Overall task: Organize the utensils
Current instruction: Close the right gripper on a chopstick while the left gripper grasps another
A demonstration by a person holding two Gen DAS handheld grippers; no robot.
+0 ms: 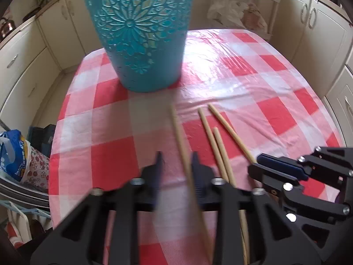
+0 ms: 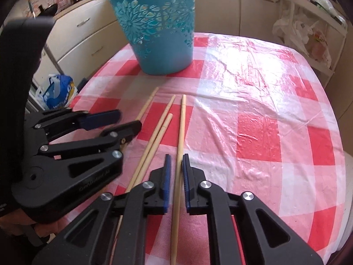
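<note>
your right tongs (image 2: 175, 167) straddled one chopstick (image 2: 179, 145), not clamped; left tongs (image 1: 176, 165) gaped over another (image 1: 179, 141). both lay on the tabletop (image 2: 253, 110). next: pinch, lift toward the basket (image 2: 158, 28).

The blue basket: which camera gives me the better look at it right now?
The right wrist view. There the blue basket shows part of its rim, its wall and its base on the checked tablecloth. In the left wrist view the basket is nearer and larger, but its top is cut off by the frame.
</note>
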